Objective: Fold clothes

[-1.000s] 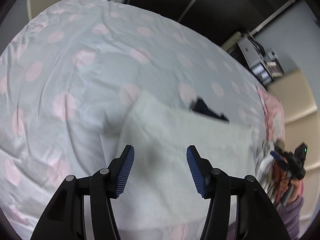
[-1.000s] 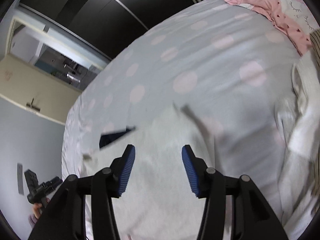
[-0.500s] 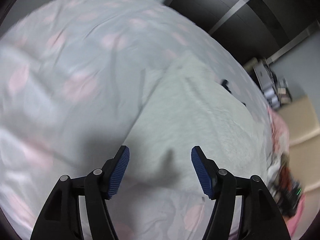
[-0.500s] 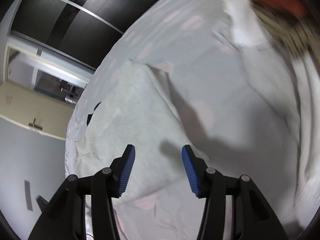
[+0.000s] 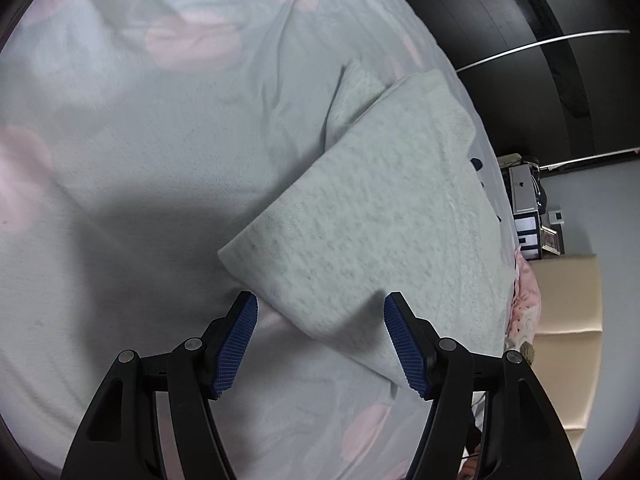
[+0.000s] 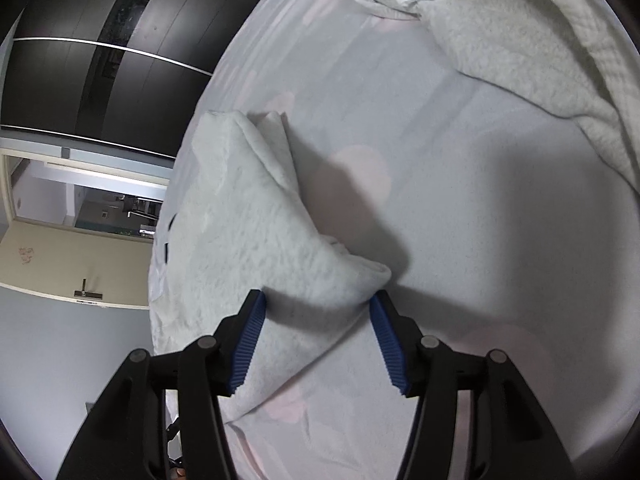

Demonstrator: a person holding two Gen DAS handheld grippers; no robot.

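Observation:
A pale grey fleece garment (image 5: 360, 208) lies folded on the bed's dotted sheet (image 5: 140, 160). My left gripper (image 5: 320, 320) hovers low over the garment's near corner, jaws open, with the fabric edge lying between the blue pads and not pinched. In the right wrist view the same garment (image 6: 248, 216) runs away from me, with its rumpled near corner between the fingers of my right gripper (image 6: 318, 308). Those jaws are opening and the pads (image 6: 384, 332) stand beside the fabric without pressing it.
A heap of white and grey towels or clothes (image 6: 520, 40) lies on the sheet (image 6: 460, 200) at the far right. A pink garment (image 5: 524, 292) sits at the bed's edge. Dark wardrobe doors (image 6: 100, 60) and a doorway (image 6: 80, 192) stand beyond the bed.
Both grippers have dropped toward the bed and rolled, closing in on the garment's near corners. Both pairs of jaws stand wider than before.

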